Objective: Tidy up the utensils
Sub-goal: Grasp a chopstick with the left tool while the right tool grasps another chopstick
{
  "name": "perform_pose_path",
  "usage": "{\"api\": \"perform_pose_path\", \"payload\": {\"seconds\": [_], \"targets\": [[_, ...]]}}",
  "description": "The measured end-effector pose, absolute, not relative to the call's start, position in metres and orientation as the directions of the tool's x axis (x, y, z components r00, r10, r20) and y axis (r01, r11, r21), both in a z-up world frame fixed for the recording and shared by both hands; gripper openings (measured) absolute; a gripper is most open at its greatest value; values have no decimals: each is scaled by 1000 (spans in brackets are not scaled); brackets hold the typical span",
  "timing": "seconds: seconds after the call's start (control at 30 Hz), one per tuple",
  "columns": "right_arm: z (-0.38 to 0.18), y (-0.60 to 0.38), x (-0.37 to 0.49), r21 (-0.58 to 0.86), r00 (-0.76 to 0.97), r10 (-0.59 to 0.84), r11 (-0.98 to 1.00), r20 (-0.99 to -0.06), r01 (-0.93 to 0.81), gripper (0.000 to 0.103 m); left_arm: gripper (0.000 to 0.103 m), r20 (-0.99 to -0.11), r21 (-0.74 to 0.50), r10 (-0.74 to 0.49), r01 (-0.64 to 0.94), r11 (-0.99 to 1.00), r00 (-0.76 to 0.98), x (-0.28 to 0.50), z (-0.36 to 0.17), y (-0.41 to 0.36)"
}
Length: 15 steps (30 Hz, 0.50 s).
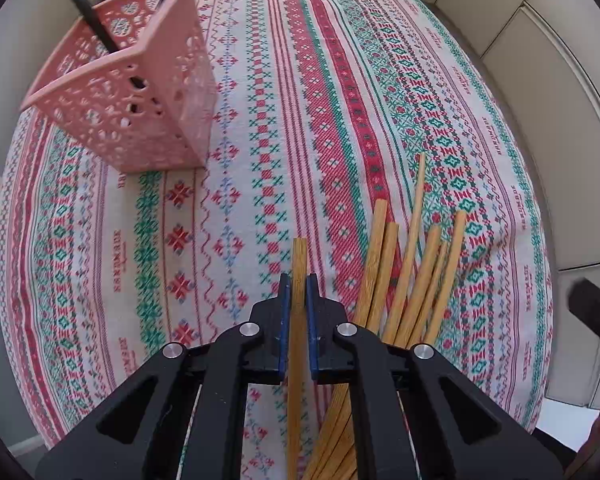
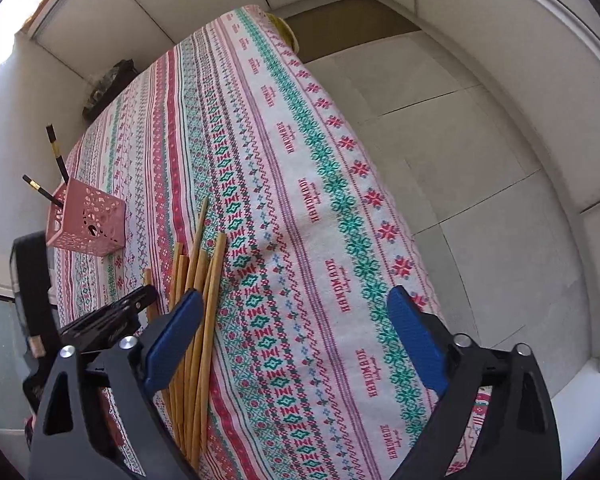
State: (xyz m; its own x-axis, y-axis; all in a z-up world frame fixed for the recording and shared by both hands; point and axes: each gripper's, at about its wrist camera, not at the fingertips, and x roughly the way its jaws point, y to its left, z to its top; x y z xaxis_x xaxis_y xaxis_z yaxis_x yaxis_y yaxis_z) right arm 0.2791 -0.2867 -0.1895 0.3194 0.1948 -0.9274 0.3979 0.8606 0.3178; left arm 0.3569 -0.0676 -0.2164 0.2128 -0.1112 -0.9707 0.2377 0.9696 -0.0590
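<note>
My left gripper (image 1: 299, 280) is shut on one wooden chopstick (image 1: 299, 256) that runs between its blue pads. Several more wooden chopsticks (image 1: 416, 264) lie fanned on the patterned tablecloth just right of it; they also show in the right wrist view (image 2: 204, 280). A pink perforated holder (image 1: 140, 108) stands at the far left with two black chopsticks (image 1: 88, 12) in it; it also shows in the right wrist view (image 2: 86, 220). My right gripper (image 2: 296, 312) is open and empty above the cloth, right of the pile. The left gripper (image 2: 116, 316) shows there at the left.
The table is covered by a red, green and white patterned tablecloth (image 1: 300, 80). Its right edge (image 2: 380, 184) drops to a grey tiled floor (image 2: 480, 160). White walls stand behind. A dark object (image 2: 108, 80) lies at the far table edge.
</note>
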Motion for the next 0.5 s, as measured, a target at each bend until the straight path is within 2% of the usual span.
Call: {"api": "perform_pose_path", "payload": {"seconds": [0.13,0.3,0.37,0.4,0.5], "targets": [[-204,-269,303,375,278,276,825,-920,423,60,7,-957,-108,-164,231,967,239,326,-198,-44],[-207,-254,318,321,289,203,830,-936,456,50,7,-940,-138,-201,234,963,275,314,-176,-28],[-212,-252,323,302,273,189,831,-943,467,44,7,-935,-146,-210,228,963,286,314,-170,-17],[-216,-250,326,301,264,193,828,-945,472,38,7,-932,-150,-214,227,962,292,314,-167,-13],[-226,-245,332,310,247,212,818,-945,484,35,7,-925,-162,-229,230,960,304,313,-160,-6]]}}
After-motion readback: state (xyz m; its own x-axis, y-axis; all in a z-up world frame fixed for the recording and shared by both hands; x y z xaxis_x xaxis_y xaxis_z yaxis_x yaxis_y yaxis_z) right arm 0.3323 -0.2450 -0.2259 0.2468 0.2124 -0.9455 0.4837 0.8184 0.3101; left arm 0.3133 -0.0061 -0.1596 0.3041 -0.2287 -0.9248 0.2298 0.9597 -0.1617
